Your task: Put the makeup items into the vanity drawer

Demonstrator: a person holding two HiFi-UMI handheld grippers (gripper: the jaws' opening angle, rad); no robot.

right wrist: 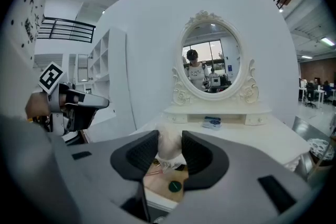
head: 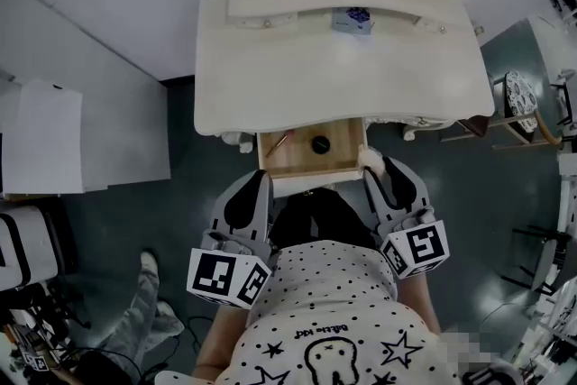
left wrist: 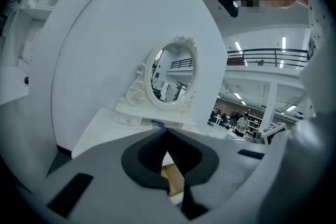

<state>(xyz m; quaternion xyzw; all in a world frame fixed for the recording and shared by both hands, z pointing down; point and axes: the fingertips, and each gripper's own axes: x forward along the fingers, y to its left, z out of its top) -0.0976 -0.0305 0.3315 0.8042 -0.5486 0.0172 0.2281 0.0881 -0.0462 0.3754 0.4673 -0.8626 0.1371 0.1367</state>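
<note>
In the head view, wooden drawer (head: 297,160) open below cream table (head: 270,59), round dark compact (head: 320,142) inside. Left gripper view: left gripper (left wrist: 167,132) jaws together, empty. Right gripper view: right gripper (right wrist: 169,152) jaws pinching fluffy white puff (right wrist: 168,144) at drawer's edge

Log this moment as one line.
left gripper: shut, empty | right gripper: shut on white puff, at drawer front | drawer: open, holds thin stick, dark disc | vanity top: blue box

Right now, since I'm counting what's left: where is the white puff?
The white puff is pinched in the right tongs, at the open drawer's right edge in the head view.
</note>
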